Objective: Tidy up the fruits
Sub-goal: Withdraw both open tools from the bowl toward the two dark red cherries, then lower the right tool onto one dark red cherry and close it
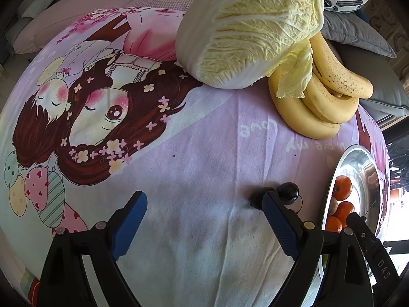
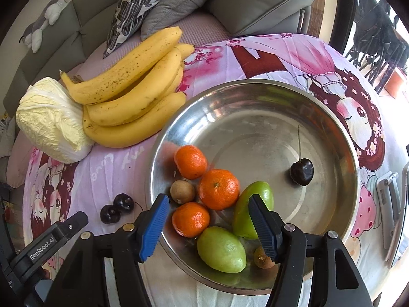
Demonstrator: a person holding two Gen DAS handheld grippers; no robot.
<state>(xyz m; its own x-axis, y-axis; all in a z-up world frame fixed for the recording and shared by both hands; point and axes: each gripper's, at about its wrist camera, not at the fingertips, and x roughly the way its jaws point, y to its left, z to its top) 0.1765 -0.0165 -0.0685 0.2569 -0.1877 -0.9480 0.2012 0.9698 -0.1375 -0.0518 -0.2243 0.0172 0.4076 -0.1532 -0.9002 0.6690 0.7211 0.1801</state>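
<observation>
Soft daylight, sharp centres, heavy fisheye bending at the edges.

We see bright light from the window side at right, a blown-out glare there, and pale reflections inside the steel bowl (image 2: 255,117). Faint shadows lie on the tablecloth (image 1: 204,153) under the jaws; both views darken and curve toward black corners.
</observation>
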